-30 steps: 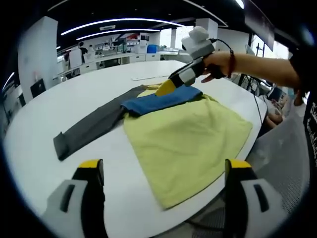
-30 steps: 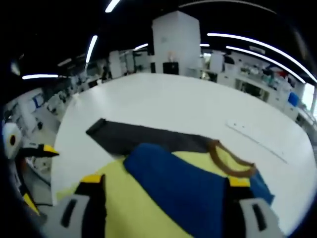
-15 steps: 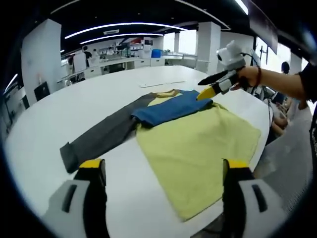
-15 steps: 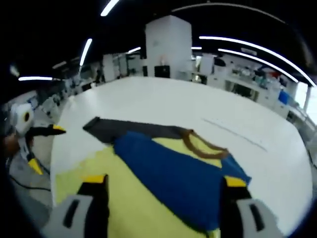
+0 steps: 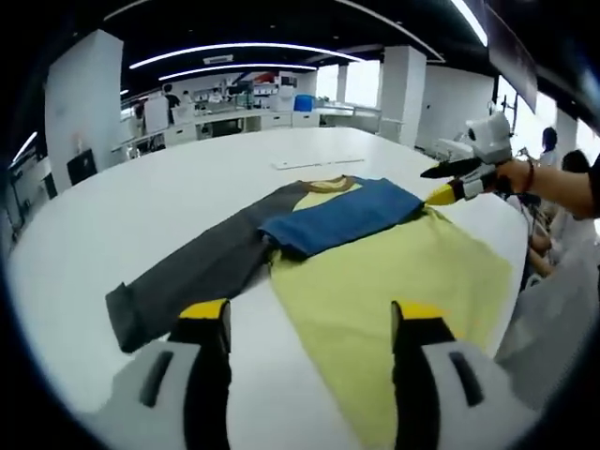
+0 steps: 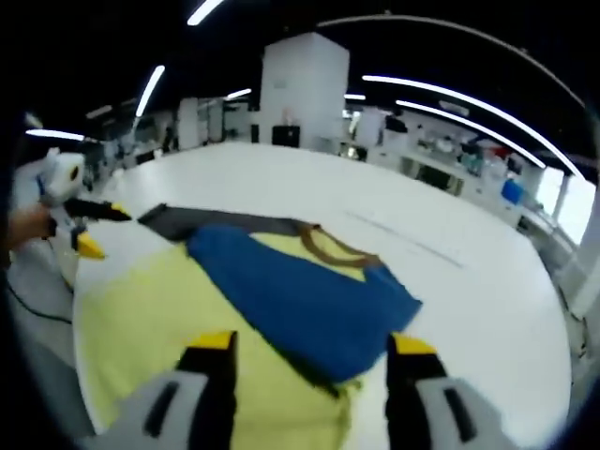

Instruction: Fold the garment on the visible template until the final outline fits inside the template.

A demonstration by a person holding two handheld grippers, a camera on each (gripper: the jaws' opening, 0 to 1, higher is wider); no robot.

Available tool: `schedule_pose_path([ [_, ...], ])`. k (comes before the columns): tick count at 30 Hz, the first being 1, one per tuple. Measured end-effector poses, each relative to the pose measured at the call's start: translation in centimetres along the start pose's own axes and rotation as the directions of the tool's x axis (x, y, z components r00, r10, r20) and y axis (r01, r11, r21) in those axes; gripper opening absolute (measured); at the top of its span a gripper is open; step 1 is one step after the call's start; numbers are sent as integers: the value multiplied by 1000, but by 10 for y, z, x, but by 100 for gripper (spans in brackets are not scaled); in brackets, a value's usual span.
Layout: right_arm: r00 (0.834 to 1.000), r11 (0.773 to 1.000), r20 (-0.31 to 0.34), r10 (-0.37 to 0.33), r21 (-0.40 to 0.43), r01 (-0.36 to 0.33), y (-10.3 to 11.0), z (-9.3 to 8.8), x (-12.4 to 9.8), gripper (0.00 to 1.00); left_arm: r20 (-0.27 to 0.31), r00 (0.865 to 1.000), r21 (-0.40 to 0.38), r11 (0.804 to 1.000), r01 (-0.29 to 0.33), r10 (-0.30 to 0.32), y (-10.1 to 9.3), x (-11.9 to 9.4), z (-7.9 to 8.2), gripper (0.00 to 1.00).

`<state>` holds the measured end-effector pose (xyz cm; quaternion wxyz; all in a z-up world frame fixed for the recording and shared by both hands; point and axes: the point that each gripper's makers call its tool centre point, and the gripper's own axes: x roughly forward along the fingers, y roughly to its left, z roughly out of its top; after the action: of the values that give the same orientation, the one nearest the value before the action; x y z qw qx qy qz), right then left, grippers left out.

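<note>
While the garment (image 5: 366,272) lies flat on the table (image 5: 141,206), its grey sleeve (image 5: 192,272) stretches toward my left gripper (image 5: 309,323); both it and my right gripper (image 6: 309,352) hang empty, jaws apart

- We are seeing the garment (image 5: 375,272) lying flat on the counter (image 5: 141,206), near its edge.
- One sleeve (image 5: 342,214) is lying folded across the garment's chest, just below the collar (image 5: 326,185).
- The other sleeve (image 5: 192,277) is stretching out leftward onto bare counter in the left gripper view.
- The right gripper (image 5: 441,192) is hovering beside the garment's far right corner.
- In the right gripper view, the left gripper (image 6: 89,246) is sitting at the garment's left edge.
</note>
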<state>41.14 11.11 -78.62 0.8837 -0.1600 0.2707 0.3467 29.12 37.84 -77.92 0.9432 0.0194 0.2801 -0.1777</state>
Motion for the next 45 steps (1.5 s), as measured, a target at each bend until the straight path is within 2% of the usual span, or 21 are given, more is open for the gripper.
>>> schedule_pose_path([
  [4,999,999,-16,-40,-4,40,-9,-14,-1,39,-7,1000,1,1000,-5,5,4,14,0,54],
  [7,996,997,-51,-72,-25,71,-14,-27,-2,31,5,1000,-16,1000,-8,8,7,26,2,47],
  [13,993,995,-74,-88,-45,85,-13,-42,3,23,6,1000,-44,999,-23,23,14,52,1,37],
  [16,993,996,-71,-89,-29,88,-10,-44,4,21,5,1000,-58,998,-24,25,15,61,0,33],
  [23,992,995,-78,-104,-1,104,-8,-52,11,15,12,999,-97,995,-39,40,29,81,-2,31],
  [28,988,990,-69,-141,-17,140,-12,-50,14,10,26,998,-116,992,-54,57,39,88,3,29],
  [31,981,985,-91,-169,-47,165,-12,-53,18,8,19,997,-126,990,-67,70,44,93,3,26],
  [34,977,981,-86,-193,-44,190,-13,-51,15,2,17,997,-143,987,-68,71,45,97,1,21],
  [38,972,976,-84,-217,-39,215,-15,-50,12,0,17,997,-140,987,-78,81,41,98,0,18],
  [45,970,973,-85,-228,-57,224,-18,-52,10,0,21,994,-174,979,-104,109,46,106,3,11],
])
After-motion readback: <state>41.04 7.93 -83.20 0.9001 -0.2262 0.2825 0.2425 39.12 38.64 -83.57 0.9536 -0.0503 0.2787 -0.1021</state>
